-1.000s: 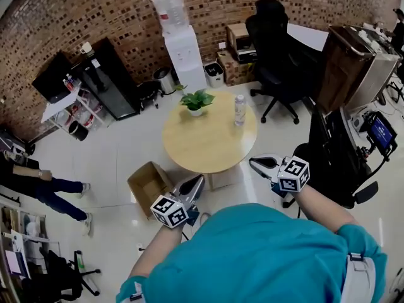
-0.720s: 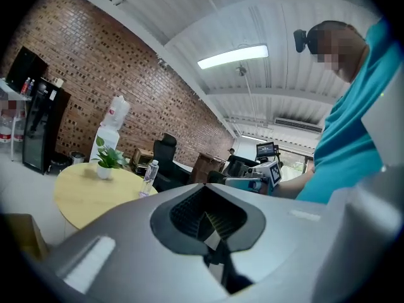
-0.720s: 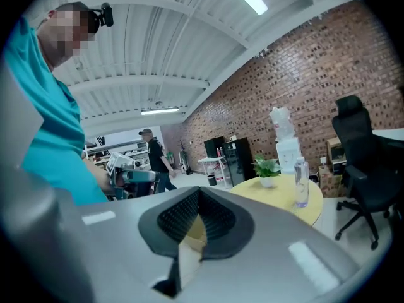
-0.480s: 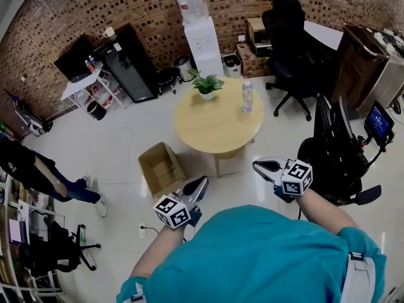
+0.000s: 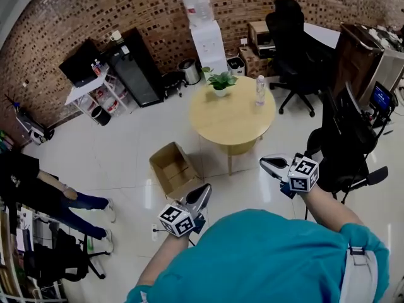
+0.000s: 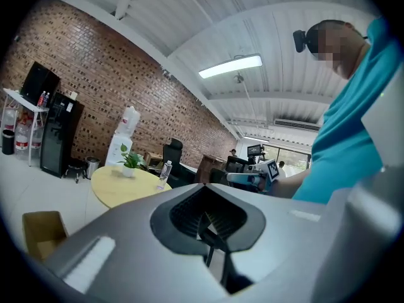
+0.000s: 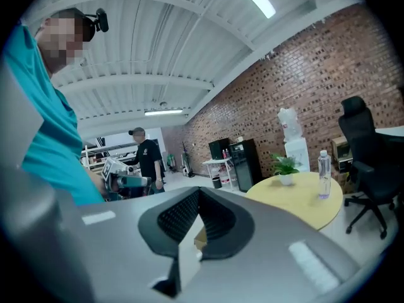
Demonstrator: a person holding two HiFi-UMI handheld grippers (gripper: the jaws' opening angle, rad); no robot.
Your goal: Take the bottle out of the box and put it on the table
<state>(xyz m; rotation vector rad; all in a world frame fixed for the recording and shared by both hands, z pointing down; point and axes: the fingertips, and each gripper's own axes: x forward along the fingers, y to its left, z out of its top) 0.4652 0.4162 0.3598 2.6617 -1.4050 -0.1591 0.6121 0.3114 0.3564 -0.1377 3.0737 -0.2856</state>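
A clear bottle (image 5: 259, 90) stands upright on the round wooden table (image 5: 233, 122), next to a small potted plant (image 5: 221, 81). The open cardboard box (image 5: 175, 169) sits on the floor left of the table, and its inside looks empty. My left gripper (image 5: 203, 190) is shut and empty, held over the floor just beside the box. My right gripper (image 5: 266, 163) is shut and empty too, in front of the table's near edge. The left gripper view shows the bottle (image 6: 165, 172), the table (image 6: 123, 187) and the box (image 6: 41, 232). The right gripper view shows the bottle (image 7: 324, 173) on the table (image 7: 303, 202).
A water dispenser (image 5: 205, 30), a black fridge (image 5: 136, 74) and a white shelf (image 5: 88, 93) line the brick wall. Black office chairs stand behind the table (image 5: 297, 49) and at my right (image 5: 344, 147). A person (image 5: 44, 194) is at the left.
The table and box have slid up and to the right in the head view, now farther from both grippers. Both grippers stay shut and empty.
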